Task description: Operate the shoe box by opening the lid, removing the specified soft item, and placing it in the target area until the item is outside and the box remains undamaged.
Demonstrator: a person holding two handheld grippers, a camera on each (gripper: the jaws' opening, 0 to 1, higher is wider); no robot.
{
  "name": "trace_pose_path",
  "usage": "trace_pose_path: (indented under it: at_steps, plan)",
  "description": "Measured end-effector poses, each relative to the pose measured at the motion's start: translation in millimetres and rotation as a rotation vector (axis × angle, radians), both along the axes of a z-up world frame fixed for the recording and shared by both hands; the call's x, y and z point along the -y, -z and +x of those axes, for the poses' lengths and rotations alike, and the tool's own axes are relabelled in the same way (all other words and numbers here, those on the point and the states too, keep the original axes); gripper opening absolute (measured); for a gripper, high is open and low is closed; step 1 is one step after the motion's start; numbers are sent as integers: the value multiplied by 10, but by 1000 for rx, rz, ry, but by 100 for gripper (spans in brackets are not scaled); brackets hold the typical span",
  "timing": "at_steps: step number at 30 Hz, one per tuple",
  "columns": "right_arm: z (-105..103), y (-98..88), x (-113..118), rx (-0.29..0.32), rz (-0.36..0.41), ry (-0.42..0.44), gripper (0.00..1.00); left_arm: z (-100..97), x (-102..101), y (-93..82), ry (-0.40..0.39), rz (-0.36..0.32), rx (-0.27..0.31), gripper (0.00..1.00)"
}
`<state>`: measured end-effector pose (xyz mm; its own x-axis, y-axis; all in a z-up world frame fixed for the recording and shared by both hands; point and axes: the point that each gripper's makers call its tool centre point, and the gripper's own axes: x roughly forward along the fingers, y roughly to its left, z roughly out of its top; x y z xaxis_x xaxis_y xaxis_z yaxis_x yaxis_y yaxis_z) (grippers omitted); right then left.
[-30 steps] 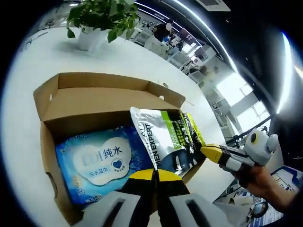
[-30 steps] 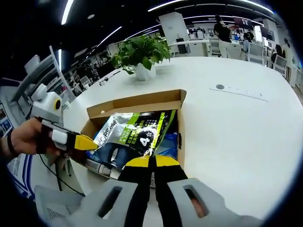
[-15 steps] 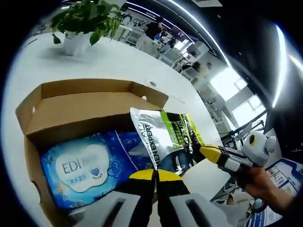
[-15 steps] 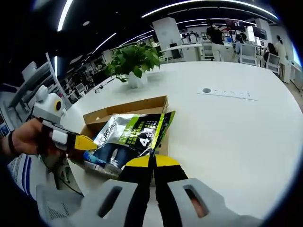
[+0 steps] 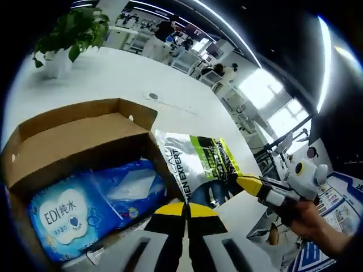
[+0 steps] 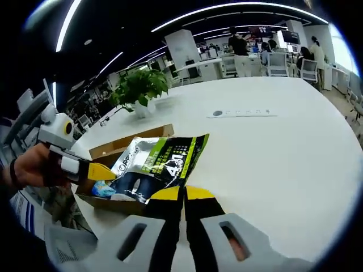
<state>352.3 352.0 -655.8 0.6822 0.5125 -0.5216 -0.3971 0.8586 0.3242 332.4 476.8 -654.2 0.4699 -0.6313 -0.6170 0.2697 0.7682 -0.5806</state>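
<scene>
1. I see the cardboard shoe box (image 5: pixel 79 133) open on the white worktop (image 6: pixel 272 147), its flap folded back.
2. A blue pack of wet wipes (image 5: pixel 79 201) lies flat inside it.
3. The silver, green and black pouch (image 5: pixel 198 170) is lifted above the box's edge, pinched at both ends by my two claws.

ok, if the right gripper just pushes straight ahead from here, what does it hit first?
The pouch it already grips: the right gripper is shut on its lower edge. Beyond it, probably the box behind, though depth is unclear.
</scene>
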Motion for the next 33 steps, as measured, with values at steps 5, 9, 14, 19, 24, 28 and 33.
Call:
trace_pose_path:
  at_steps: [5, 9, 14, 19, 24, 28, 33]
  plan:
    - [-116, 75, 328, -15, 28, 82, 0, -15, 327, 18, 66, 6, 3, 0]
    - [-263, 139, 545, -25, 27, 116, 0, -83, 557, 71, 119, 20, -5, 0]
    - [-390, 206, 778, -40, 34, 159, 0, -151, 791, 131, 164, 22, -19, 0]
    - [-482, 288, 998, -58, 37, 193, 0, -211, 1000, 182, 204, 28, -30, 0]
    - [-533, 319, 1136, -65, 45, 212, 0, -242, 1135, 227, 227, 35, -40, 0]
    - [-576, 341, 1217, -60, 53, 226, 0, -296, 1225, 274, 247, 46, -44, 0]
    - [-662, 437, 1276, -69, 55, 225, 0, -363, 1283, 354, 271, 58, -59, 0]
